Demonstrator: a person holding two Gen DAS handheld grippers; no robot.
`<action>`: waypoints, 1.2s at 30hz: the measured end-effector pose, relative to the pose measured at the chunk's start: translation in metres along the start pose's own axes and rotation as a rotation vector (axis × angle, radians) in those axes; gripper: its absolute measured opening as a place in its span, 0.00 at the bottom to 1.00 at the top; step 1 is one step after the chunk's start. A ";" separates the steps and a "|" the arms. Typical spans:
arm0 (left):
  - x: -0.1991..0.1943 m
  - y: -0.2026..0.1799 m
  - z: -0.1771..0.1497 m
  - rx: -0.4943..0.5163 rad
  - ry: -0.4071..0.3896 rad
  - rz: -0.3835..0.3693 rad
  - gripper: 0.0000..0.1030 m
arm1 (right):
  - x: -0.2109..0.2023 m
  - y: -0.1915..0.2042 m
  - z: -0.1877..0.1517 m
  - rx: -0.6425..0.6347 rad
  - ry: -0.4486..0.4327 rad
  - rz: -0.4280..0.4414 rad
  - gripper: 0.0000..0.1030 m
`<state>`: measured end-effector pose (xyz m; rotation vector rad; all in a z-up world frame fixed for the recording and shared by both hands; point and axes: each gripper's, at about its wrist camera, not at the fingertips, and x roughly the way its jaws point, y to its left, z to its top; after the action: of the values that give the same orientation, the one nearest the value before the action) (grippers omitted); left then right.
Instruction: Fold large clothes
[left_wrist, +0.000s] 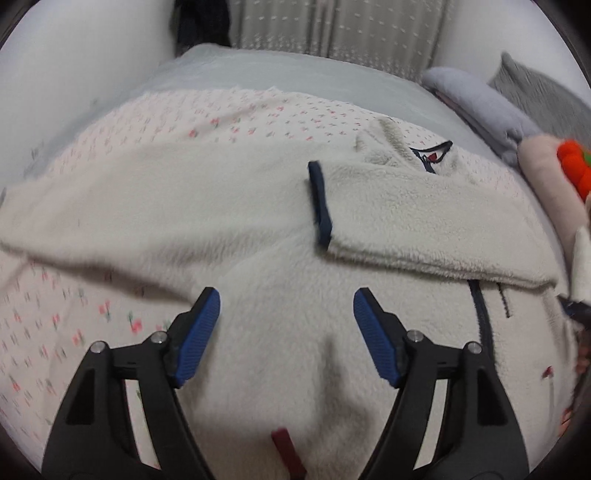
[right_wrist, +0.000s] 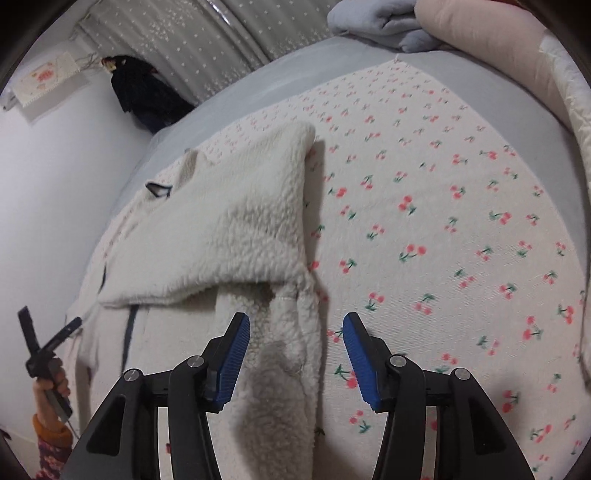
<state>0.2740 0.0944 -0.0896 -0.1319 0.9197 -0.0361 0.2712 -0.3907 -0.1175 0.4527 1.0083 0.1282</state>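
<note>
One cream fleece jacket lies on one cherry-print sheet spread over one bed. Two tools appear, the left tool and the right tool, each with two blue pads. Two folded cloths sit at the bed's edge: one grey blanket and one pink roll. One dark garment hangs by the wall.

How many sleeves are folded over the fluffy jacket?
1 showing: a sleeve with a dark cuff lies across the fluffy jacket. The other sleeve may be hidden.
</note>
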 end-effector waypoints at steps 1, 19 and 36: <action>0.001 0.005 -0.009 -0.030 0.016 -0.028 0.73 | 0.011 0.004 0.002 -0.009 0.007 -0.012 0.34; -0.002 -0.012 -0.052 0.143 -0.027 0.038 0.76 | -0.027 0.033 -0.005 -0.164 -0.143 -0.319 0.21; -0.023 0.023 -0.070 0.122 0.030 -0.094 0.77 | -0.037 0.048 -0.060 -0.192 0.015 -0.252 0.28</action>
<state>0.2040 0.1125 -0.1165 -0.0610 0.9385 -0.1817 0.2058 -0.3405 -0.0958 0.1475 1.0481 0.0019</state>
